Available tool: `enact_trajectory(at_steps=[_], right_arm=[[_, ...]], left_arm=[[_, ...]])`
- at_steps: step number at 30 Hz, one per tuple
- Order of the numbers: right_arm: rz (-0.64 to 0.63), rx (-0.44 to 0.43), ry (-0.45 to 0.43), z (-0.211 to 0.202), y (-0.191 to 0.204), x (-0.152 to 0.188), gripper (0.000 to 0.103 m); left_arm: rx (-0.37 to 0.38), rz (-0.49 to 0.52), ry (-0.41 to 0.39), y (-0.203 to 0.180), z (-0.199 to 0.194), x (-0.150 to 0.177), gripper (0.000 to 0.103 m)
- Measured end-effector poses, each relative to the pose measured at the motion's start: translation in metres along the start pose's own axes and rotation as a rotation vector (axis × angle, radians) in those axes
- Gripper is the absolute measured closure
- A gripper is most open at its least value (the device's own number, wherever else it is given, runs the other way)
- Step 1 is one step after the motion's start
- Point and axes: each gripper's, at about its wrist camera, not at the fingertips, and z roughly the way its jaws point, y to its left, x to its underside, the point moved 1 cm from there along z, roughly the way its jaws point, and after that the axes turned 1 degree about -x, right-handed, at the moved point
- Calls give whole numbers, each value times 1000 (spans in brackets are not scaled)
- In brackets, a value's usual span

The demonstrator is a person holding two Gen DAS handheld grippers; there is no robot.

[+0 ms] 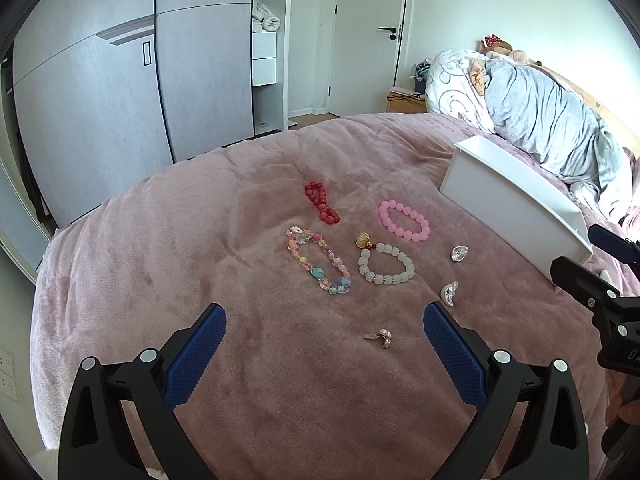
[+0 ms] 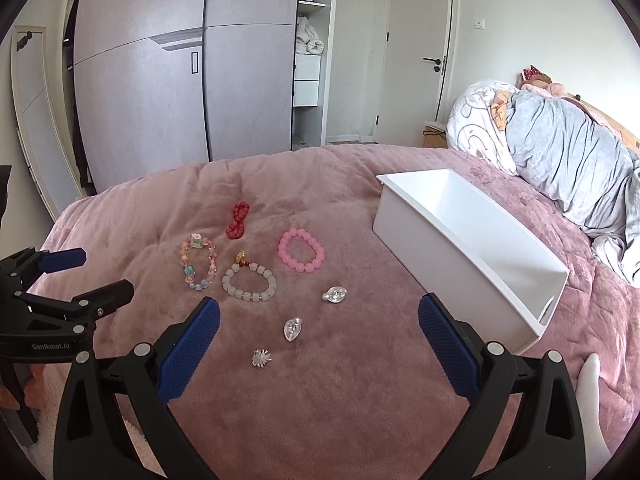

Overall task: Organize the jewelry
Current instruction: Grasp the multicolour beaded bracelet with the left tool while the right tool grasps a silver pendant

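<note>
Pink plush blanket (image 2: 320, 400) carries all my jewelry: red bracelet (image 2: 237, 220), pink bracelet (image 2: 301, 255), multicolour bracelet (image 2: 198, 266) and white bracelet (image 2: 249, 282) lie together, three small silver pieces nearer me. White box (image 2: 472, 256) sits to their right. My left claw (image 1: 324, 354) and right claw (image 2: 319, 350) hover spread wide, grasping nothing.

Both cams held above near edge of pink blanket (image 1: 160, 264), tilted down, facing across bed toward wardrobe (image 1: 120, 92) & door. Left wrist cam sits further left: white tray (image 1: 516, 204) at its right edge. Right wrist cam further right: tray (image 2: 424, 248) nearer centre. Shared: bracelets, small trinkets, tray, pillows. Each cam catches other gripper at frame side; jewelry at mid range.
</note>
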Motion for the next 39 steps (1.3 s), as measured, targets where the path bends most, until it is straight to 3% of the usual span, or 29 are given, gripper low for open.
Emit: enact_trajectory(at_steps=[10, 13, 23, 27, 31, 36, 39], right_arm=[[112, -48, 1, 53, -27, -17, 5], [113, -51, 13, 74, -31, -15, 5], [75, -60, 98, 140, -34, 2, 18], [75, -54, 134, 160, -37, 9, 27], [98, -65, 165, 175, -41, 18, 35], [118, -87, 183, 183, -44, 27, 59], [118, -101, 182, 183, -43, 28, 71]], left_arm=[[13, -55, 1, 14, 50, -34, 3], [-23, -40, 7, 16, 71, -44, 3], [-63, -19, 87, 25, 138, -46, 5], [-78, 17, 127, 22, 155, -40, 28], [-84, 20, 145, 19, 166, -35, 33], [-91, 13, 130, 19, 167, -30, 43], [-98, 14, 118, 21, 165, -28, 55]])
